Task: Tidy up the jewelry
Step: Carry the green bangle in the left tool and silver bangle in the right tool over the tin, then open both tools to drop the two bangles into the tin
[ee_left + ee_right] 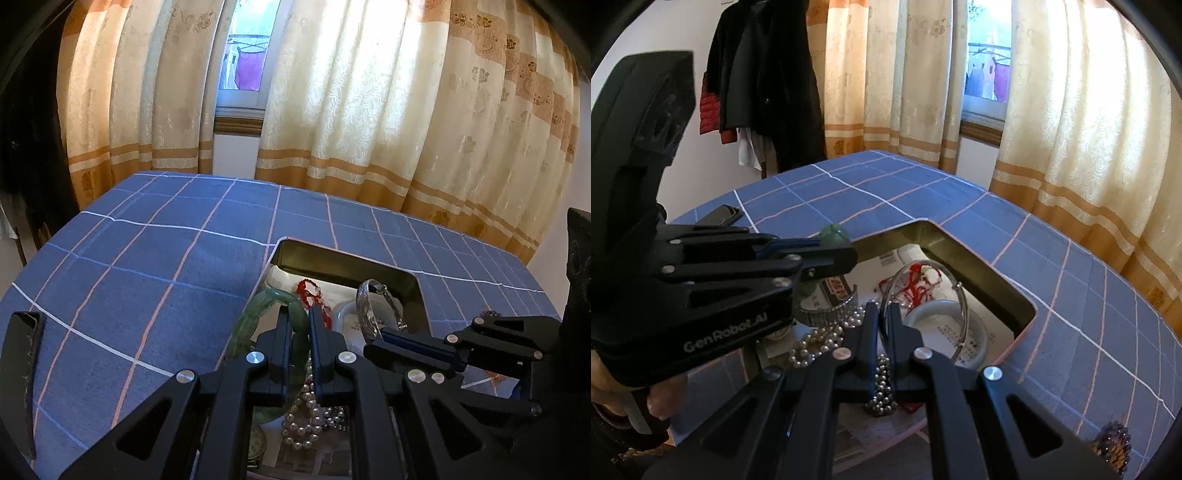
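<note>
- Left wrist view: the left gripper [298,325] is reaching into the open box [413,275] on the blue checked tabletop [147,258], its jaws nearly shut and pinching the green jade bangle [258,314], which is standing on edge at the box's left rim, its ring running toward the window.
- Right wrist view: the right gripper [882,317] is sitting over the box's middle, jaws closed on the thin silver bangle [964,306], tilted upright above the pearl strand [816,339].
</note>
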A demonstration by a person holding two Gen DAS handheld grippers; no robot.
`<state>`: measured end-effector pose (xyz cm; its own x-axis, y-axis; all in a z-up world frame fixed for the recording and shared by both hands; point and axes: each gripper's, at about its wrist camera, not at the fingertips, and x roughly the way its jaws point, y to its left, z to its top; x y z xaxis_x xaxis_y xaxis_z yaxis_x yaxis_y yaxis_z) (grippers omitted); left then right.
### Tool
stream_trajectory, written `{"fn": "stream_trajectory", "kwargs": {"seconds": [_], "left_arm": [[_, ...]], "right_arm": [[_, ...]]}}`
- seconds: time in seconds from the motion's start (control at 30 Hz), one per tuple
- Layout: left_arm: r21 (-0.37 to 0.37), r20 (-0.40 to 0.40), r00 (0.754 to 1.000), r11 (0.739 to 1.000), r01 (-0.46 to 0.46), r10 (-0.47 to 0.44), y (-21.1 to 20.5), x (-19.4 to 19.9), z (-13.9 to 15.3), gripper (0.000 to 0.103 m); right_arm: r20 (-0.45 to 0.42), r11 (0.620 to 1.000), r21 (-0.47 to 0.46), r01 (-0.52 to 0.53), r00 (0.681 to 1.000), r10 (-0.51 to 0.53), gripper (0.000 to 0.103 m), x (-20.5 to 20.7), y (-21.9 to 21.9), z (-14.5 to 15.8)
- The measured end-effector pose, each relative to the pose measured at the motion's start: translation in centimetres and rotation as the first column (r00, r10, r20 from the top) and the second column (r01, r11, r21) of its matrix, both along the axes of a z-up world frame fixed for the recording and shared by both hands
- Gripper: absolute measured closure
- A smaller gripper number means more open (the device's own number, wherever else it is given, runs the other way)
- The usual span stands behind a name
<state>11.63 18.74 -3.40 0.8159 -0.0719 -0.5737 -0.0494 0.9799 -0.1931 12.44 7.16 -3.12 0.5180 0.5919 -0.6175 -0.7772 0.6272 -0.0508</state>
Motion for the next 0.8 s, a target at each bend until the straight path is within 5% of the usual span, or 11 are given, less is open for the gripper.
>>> {"fn": "stream_trajectory", "kwargs": {"seconds": [0.67,0.73,0.8], "left_arm": [[-0.042,-0.033,0.998,0.998,0.056,-0.058,-0.2,0.3,-0.2,0.093],[-0.042,-0.042,0.998,0.998,0.051,-0.052,-0.3,0.2,-0.1,0.090],[-0.036,-0.048,0.998,0.998,0.047,-0.049,-0.6,-0.2,0.0,0.073]], "right_arm": [[-0.034,0.999,0.027,-0.021,0.999,0.022,0.092,-0.2,-0.4,-0.4],[-0.041,0.999,0.042,-0.026,0.999,0.028,0.068,-0.4,-0.9,-0.2],[-0.017,0.999,0.050,-0.017,1.000,0.018,0.050,-0.9,-1.5,0.1]]}}
